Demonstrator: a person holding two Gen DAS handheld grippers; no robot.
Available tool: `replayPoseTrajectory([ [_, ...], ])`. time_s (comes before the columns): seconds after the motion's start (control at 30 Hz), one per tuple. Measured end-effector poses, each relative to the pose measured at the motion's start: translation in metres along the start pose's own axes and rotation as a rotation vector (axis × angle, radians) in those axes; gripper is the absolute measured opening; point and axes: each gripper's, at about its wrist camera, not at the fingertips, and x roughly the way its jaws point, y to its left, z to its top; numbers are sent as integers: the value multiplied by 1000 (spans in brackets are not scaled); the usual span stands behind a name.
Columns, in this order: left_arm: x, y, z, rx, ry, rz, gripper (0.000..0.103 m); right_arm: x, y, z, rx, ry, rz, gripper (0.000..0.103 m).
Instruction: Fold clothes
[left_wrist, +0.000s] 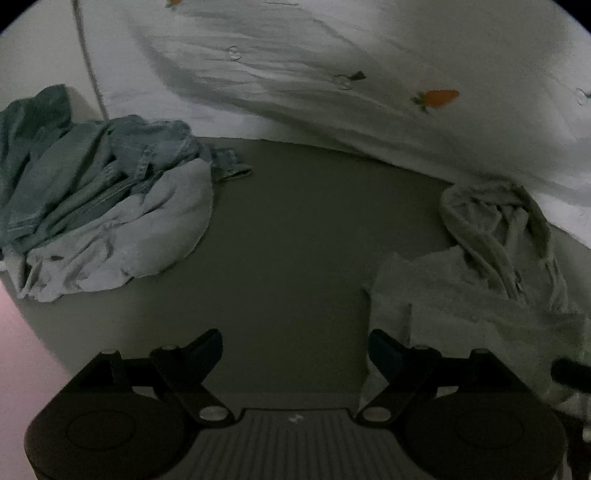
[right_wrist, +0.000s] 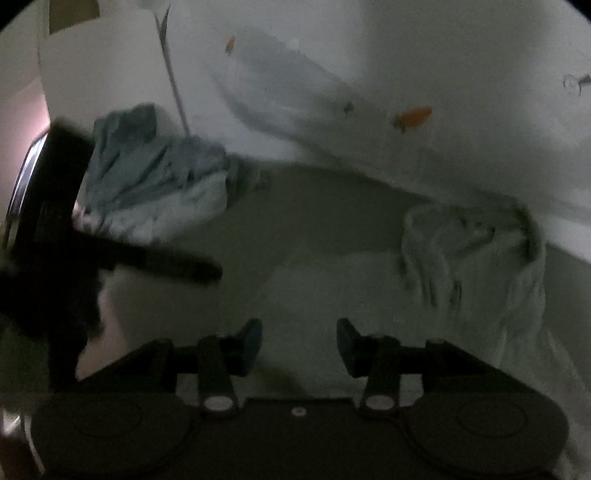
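Note:
A pale green garment (left_wrist: 476, 291) lies crumpled on the grey bed surface (left_wrist: 295, 229) at the right; it also shows in the right wrist view (right_wrist: 461, 266). My left gripper (left_wrist: 295, 350) is open and empty, just left of the garment's near edge. My right gripper (right_wrist: 299, 343) is open and empty, low over the garment's flat near part. The left gripper's body shows dark and blurred at the left of the right wrist view (right_wrist: 55, 221).
A heap of blue denim and light blue clothes (left_wrist: 99, 199) lies at the left, also in the right wrist view (right_wrist: 155, 184). A white quilt with orange carrot prints (left_wrist: 369, 74) is bunched along the back. A pink wall (left_wrist: 14, 332) is at the far left.

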Motion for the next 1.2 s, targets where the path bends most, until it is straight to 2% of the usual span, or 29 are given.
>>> replayPoseTrajectory([
  [0.07,5,-11,-3,34,6,-11,90,-9,-14,-12,41,17,-40,58],
  [0.13,10,-22,-5,68,13,-24,90,-17,-35,-21,104,31,-105,59],
  [0.17,13,-30,-6,88,19,-37,90,-21,-45,-26,137,38,-138,57],
  [0.27,17,-54,-6,158,9,-77,90,-29,-79,-35,254,34,-193,44],
  [0.4,17,-85,-4,265,-25,-120,90,-30,-106,-45,342,21,-200,43],
  [0.53,14,-107,-5,329,-60,-173,90,-9,-117,-43,388,15,-175,42],
  [0.57,15,-110,-6,329,-63,-180,90,-2,-122,-42,400,16,-160,30],
  [0.6,16,-113,-7,329,-65,-187,90,8,-125,-42,408,37,-149,11],
  [0.63,18,-116,-9,329,-68,-190,90,18,-127,-42,414,57,-140,8],
  [0.77,38,-113,-15,293,-56,-123,90,30,-137,-38,437,37,-225,6],
  [0.83,50,-104,-16,227,-33,-94,93,33,-145,-36,446,43,-247,6],
  [0.9,61,-86,-18,110,-2,-120,102,38,-147,-38,417,56,-247,9],
  [0.93,63,-82,-20,87,-11,-131,103,38,-147,-40,412,51,-249,9],
  [1.0,62,-84,-24,122,-34,-120,103,33,-150,-41,440,54,-245,19],
  [1.07,63,-84,-24,115,-27,-119,103,27,-153,-45,452,54,-220,27],
  [1.13,63,-83,-22,120,-13,-122,103,20,-153,-48,434,58,-208,41],
  [1.2,63,-81,-18,121,10,-126,103,14,-150,-53,374,80,-230,76],
])
